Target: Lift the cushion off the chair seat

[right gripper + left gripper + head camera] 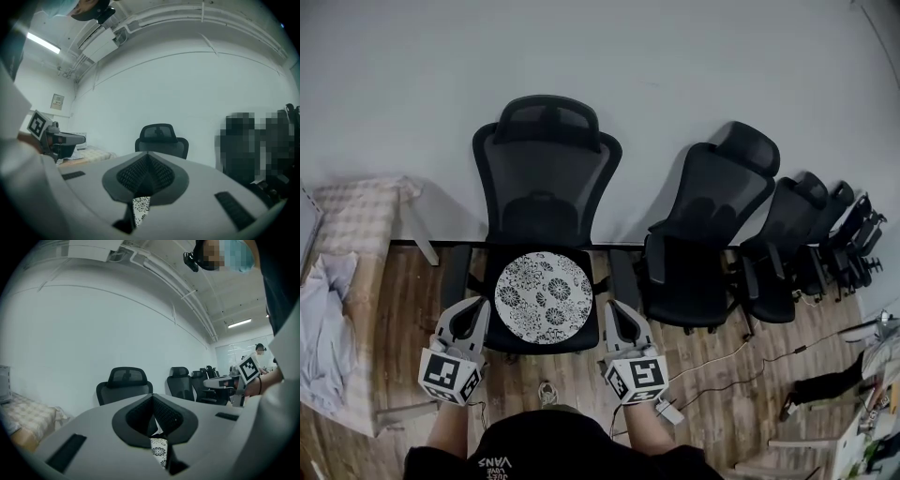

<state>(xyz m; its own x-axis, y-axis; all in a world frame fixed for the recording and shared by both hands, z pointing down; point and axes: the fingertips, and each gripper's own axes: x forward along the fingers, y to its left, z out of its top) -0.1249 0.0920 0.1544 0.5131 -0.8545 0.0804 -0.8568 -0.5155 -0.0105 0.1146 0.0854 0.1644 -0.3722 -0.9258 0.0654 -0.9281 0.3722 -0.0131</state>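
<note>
While the black mesh high-backed office chair (546, 178) stands against the pale wall, the round white cushion with dark floral print (543, 297) lies flat on its seat, not yet lifted. The left gripper (474, 307) and right gripper (616, 309) flank the seat's front corners, apparently lined up to take the cushion from both sides. Both pairs of jaws are pressed together on nothing.

Soft matt printed cloth on the cushion (544, 298), fine black see-through mesh on the chair (546, 173) back, faintly glossy wood planks across the floor (722, 394), and smooth matt grey plastic on the left gripper (478, 306) and right gripper (612, 308).
</note>
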